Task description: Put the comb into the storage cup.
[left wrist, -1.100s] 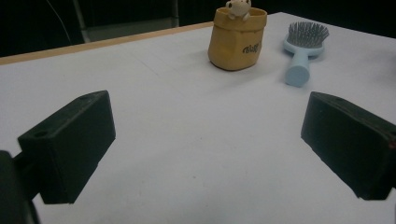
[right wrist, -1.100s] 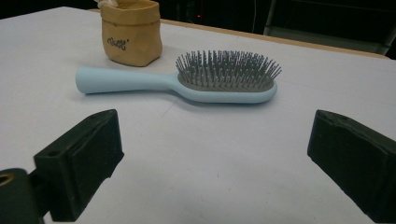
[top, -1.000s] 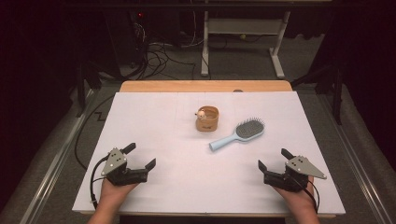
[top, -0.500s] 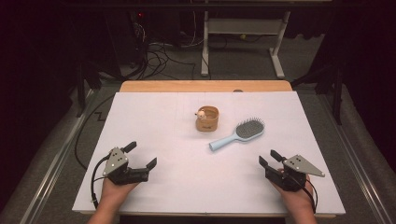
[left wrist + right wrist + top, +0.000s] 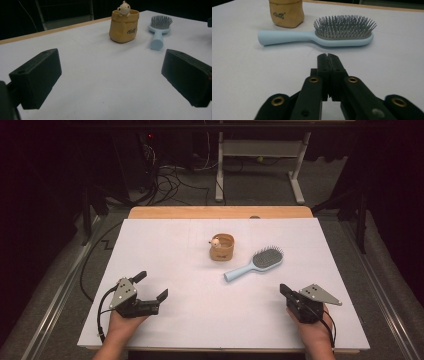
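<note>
The pale blue hairbrush (image 5: 319,35), grey bristles up, lay just beside the tan pouch (image 5: 286,13). Right gripper (image 5: 328,57) had just clenched its fingers empty; left gripper (image 5: 110,77) stood released.

Two black jaws are held wide apart above the white table (image 5: 100,82). Beyond them, a tan pot (image 5: 124,26) and a blue hairbrush (image 5: 159,28) are seen.

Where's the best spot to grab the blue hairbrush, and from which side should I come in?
Take the hairbrush by its bare handle, probably from above with the jaws across its narrow width. It lies flat with the bristles up, its handle pointing toward the near left with open table around it. The right tool sits nearest but is shut, so open it first.
</note>
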A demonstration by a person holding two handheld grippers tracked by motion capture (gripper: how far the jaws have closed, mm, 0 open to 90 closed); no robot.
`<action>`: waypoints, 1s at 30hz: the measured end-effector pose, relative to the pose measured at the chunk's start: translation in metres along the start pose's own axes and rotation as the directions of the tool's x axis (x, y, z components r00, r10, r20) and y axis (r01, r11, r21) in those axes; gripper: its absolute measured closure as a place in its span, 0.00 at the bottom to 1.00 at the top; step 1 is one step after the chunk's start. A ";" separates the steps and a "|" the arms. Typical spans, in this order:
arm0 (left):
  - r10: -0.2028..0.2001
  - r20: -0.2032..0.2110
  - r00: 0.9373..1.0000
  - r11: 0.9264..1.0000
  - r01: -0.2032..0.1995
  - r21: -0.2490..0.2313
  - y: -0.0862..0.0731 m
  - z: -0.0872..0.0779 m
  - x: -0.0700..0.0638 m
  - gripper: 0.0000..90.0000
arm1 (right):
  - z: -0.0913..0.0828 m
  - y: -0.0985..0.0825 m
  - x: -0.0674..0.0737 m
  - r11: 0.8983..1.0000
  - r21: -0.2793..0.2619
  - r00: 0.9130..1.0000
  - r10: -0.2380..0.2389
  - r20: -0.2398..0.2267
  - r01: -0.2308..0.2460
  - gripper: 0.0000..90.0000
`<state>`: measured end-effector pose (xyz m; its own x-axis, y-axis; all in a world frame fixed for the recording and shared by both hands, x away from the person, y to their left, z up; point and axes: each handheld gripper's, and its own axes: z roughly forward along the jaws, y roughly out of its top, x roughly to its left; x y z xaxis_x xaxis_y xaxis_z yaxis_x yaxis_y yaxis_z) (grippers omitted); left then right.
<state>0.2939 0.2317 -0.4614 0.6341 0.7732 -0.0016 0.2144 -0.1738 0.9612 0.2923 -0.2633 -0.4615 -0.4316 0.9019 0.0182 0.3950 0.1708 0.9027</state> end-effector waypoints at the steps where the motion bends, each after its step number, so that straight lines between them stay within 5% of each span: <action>1: 0.000 0.003 1.000 1.000 0.000 0.000 0.000 0.000 0.000 0.04 | 0.001 0.000 0.001 1.000 0.004 1.000 -0.005 0.004 0.005 1.00; 11: -0.011 0.014 1.000 1.000 0.011 -0.005 0.000 0.002 0.000 0.04 | 0.013 0.007 0.007 1.000 0.013 0.999 0.008 -0.036 -0.007 1.00; 19: -0.005 0.026 1.000 1.000 0.005 -0.008 -0.001 0.003 -0.001 0.04 | 0.035 0.024 0.027 0.997 0.031 0.998 -0.063 -0.019 0.064 1.00; 30: -0.001 0.039 0.999 1.000 0.001 -0.005 -0.001 0.004 -0.002 0.04 | 0.066 0.046 0.032 0.999 0.037 0.998 -0.017 -0.068 0.019 1.00</action>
<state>0.2953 0.2278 -0.4634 0.6621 0.7493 -0.0133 0.2113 -0.1696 0.9626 0.3499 -0.2006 -0.4473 -0.4927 0.8696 0.0324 0.4160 0.2027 0.8865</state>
